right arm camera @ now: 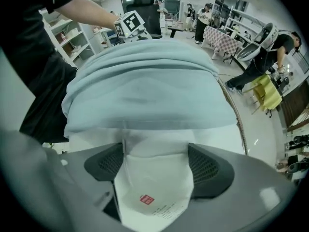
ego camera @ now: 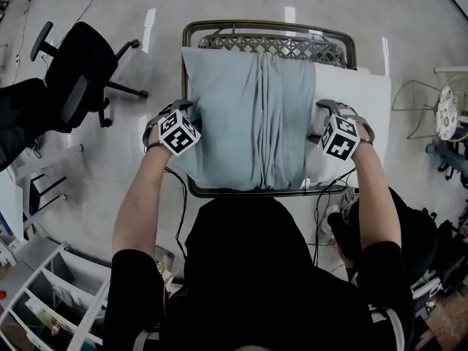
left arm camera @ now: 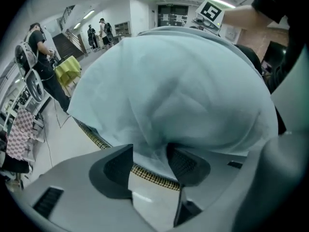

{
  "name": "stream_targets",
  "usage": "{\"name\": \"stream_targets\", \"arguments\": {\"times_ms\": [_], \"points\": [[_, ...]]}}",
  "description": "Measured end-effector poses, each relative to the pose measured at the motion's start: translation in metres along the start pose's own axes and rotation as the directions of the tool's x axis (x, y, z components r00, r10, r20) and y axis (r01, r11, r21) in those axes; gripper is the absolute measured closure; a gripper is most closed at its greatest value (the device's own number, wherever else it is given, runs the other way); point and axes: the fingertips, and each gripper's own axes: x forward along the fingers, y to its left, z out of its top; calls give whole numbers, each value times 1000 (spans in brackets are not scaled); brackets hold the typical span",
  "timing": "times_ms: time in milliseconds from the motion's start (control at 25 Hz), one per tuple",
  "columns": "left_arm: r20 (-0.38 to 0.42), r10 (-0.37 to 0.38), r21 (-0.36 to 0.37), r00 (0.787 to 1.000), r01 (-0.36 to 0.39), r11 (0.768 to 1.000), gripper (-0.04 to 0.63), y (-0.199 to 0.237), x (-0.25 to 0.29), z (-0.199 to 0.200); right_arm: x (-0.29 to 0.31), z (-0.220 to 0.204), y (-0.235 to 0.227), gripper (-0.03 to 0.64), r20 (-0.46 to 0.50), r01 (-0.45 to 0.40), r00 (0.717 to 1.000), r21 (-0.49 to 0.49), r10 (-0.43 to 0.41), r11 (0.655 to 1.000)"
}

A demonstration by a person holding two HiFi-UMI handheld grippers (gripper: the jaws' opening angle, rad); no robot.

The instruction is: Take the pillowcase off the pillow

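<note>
A pale blue pillowcase (ego camera: 248, 123) covers the left and middle of a white pillow (ego camera: 351, 101) lying on a wicker chair (ego camera: 270, 26); the pillow's right end is bare. My left gripper (ego camera: 184, 108) is at the pillowcase's left edge. In the left gripper view a fold of the pillowcase (left arm camera: 183, 81) hangs between the jaws of that gripper (left arm camera: 150, 161), which stand apart and open. My right gripper (ego camera: 327, 108) is at the bare pillow end. The labelled white pillow corner (right arm camera: 154, 187) lies between the wide-open jaws of the right gripper (right arm camera: 155, 166), below the bunched pillowcase (right arm camera: 145, 81).
A black office chair (ego camera: 80, 79) stands to the left on the grey floor. White shelving (ego camera: 44, 291) is at the lower left, and a wire chair with a round seat (ego camera: 450, 112) at the right. Several people (left arm camera: 41, 52) stand in the room behind.
</note>
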Motion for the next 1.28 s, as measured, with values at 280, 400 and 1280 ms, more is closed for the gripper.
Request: {"name": "stream_targets", "arguments": {"times_ms": [280,400,1280], "points": [[75,-22,-184,997,35,982,318,10,-2,-21,4,0,0,190,22,3,1000,17,-3,1000],[78,-33,-83,996,40,996,318,1,8,-6,8,0,-1,190,-7,11,1000,15,-11,1000],[-160,179,175,971,-150,973,589,31,-57,-65,-6,-15,9,339,-129,24,992,101,-11,995]]}}
